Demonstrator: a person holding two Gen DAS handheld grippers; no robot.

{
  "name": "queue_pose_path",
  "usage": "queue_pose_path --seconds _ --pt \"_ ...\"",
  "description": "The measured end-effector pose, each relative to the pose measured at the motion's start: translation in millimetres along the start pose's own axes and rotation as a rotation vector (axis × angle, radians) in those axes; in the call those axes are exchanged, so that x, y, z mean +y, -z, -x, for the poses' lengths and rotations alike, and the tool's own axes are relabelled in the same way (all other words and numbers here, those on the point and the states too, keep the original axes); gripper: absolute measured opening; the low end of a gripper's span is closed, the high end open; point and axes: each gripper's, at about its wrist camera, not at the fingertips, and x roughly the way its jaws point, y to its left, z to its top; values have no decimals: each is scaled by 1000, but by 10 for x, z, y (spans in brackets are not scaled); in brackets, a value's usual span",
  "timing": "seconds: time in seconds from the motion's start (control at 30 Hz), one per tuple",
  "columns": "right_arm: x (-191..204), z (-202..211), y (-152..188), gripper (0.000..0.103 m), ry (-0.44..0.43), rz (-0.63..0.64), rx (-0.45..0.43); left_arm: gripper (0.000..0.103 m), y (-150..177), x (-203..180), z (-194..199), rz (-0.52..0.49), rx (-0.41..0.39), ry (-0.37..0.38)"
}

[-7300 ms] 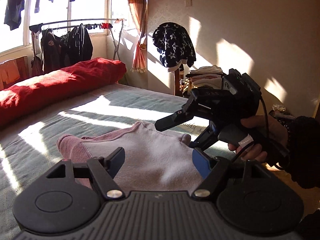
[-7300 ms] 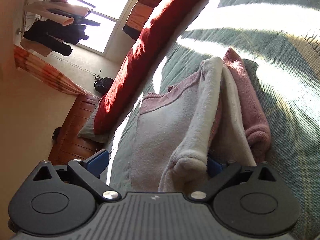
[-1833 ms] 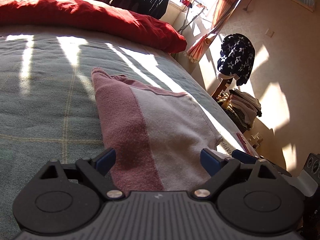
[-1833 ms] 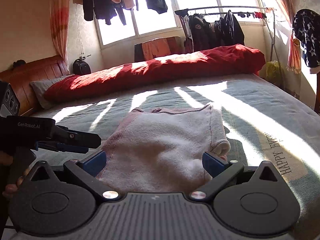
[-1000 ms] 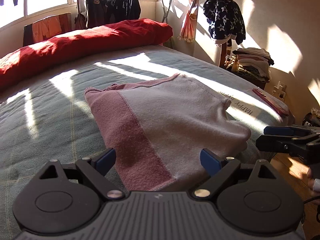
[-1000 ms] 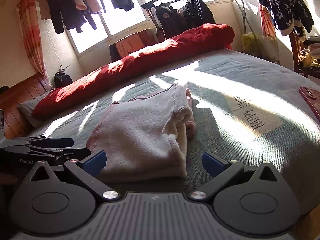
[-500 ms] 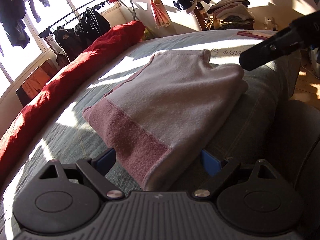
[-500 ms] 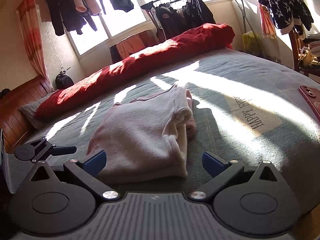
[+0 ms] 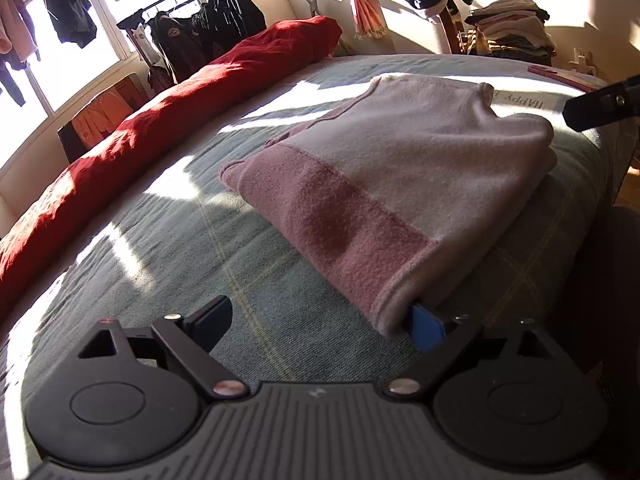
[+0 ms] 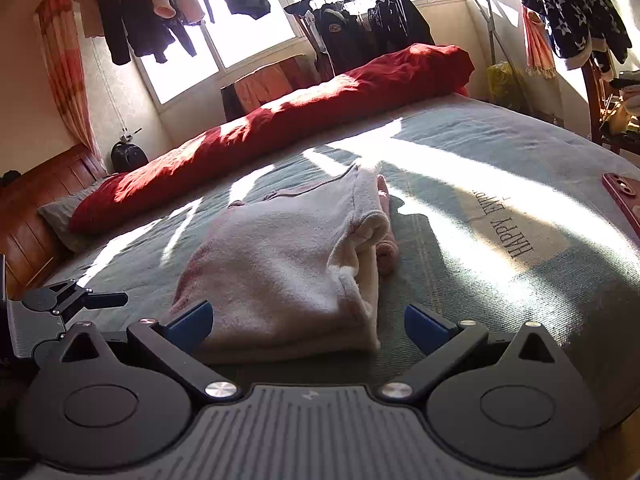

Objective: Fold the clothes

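Observation:
A folded fleece garment (image 9: 404, 168), pale pink with a darker pink band, lies on the grey-green bedspread (image 9: 224, 248). My left gripper (image 9: 320, 320) is open at the garment's near corner; its right blue pad (image 9: 426, 326) sits under the fabric edge, the left one over bare bedspread. In the right wrist view the same garment (image 10: 288, 264) lies in front of my right gripper (image 10: 308, 326), which is open with its left pad at the garment's near edge. The right gripper's finger (image 9: 600, 106) shows at the far right of the left wrist view.
A long red duvet roll (image 10: 272, 128) lies across the bed's far side. A red phone (image 10: 624, 200) rests near the bed's right edge. A stack of folded clothes (image 9: 508, 28) sits on a chair, and a clothes rack (image 10: 360, 28) stands by the window.
Over the last second my left gripper swung low to the garment's near left corner, its right pad now under the edge. The right gripper stayed almost still. The garment has not moved.

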Motion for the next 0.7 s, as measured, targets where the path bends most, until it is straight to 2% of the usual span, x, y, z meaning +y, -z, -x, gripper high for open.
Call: queue_pose_path --seconds 0.13,0.27,0.37,0.47,0.6,0.7 --pt "133 -35 -93 103 -37 68 -10 92 -55 95 105 25 -24 60" --pt "269 -195 -209 103 -89 130 -13 92 -113 310 165 165 -59 81" --pt "285 -415 -234 103 -105 132 21 92 -112 474 166 282 -71 106" --pt "185 -534 -158 103 -57 94 60 92 -97 609 147 378 -80 149" --pt "-4 -484 -62 103 6 16 82 92 -163 795 12 502 -104 238" --pt "-52 -376 -45 103 11 -11 50 92 -336 903 -135 578 -141 321"
